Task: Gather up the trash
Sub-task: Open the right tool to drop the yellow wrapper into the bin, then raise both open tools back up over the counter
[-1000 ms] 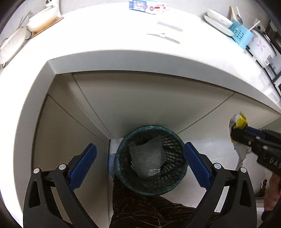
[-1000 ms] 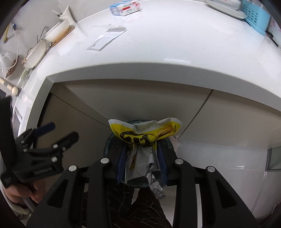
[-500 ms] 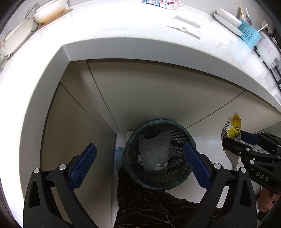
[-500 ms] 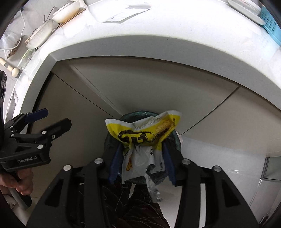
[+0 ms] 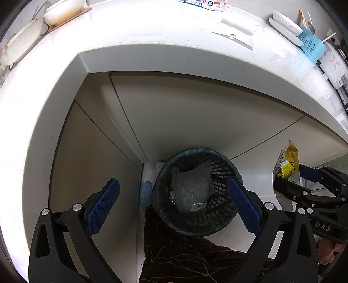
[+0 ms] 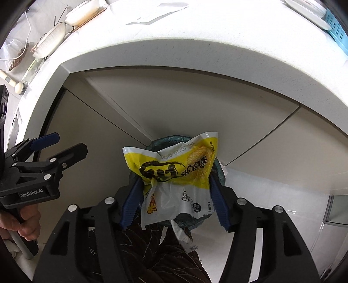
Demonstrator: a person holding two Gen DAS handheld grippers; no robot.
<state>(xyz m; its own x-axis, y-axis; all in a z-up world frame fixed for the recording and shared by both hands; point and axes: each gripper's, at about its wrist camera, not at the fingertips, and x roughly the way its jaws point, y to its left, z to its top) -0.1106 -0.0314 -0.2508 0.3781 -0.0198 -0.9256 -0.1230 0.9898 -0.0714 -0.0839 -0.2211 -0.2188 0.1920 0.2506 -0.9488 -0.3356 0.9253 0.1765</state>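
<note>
Trash item: yellow snack wrapper (image 6: 174, 174), crumpled, printed in black, with a white lower half. Location: between the blue pads of the right hand-held gripper (image 6: 174, 196), directly above the mesh waste bin (image 5: 193, 193) that stands on the floor under the table (image 5: 152, 43) overhang.

Right hand-held gripper: jaws have just been opening with the wrapper between them; the pads now flank the wrapper's edges, and the grip looks loosened rather than firm. Whether the pads yet clear the wrapper cannot be told.

Left hand-held gripper (image 5: 174, 204): wide open, empty, its pads standing either side of the bin's rim in its own view.

Progress, as judged: one piece, a sheet of bubble wrap (image 5: 191, 187), already lies in the bin. The wrapper is at the point of release and not yet in. Left on the table: a clear plastic strip (image 5: 235, 39) and a small carton (image 5: 204, 3), possibly further trash.

View differences: the left wrist view shows the bin's interior and contents; the right wrist view has the bin mostly hidden behind the wrapper, but shows the wrapper's face and print, and the person's hand (image 6: 24, 219) on the left tool's handle.
</note>
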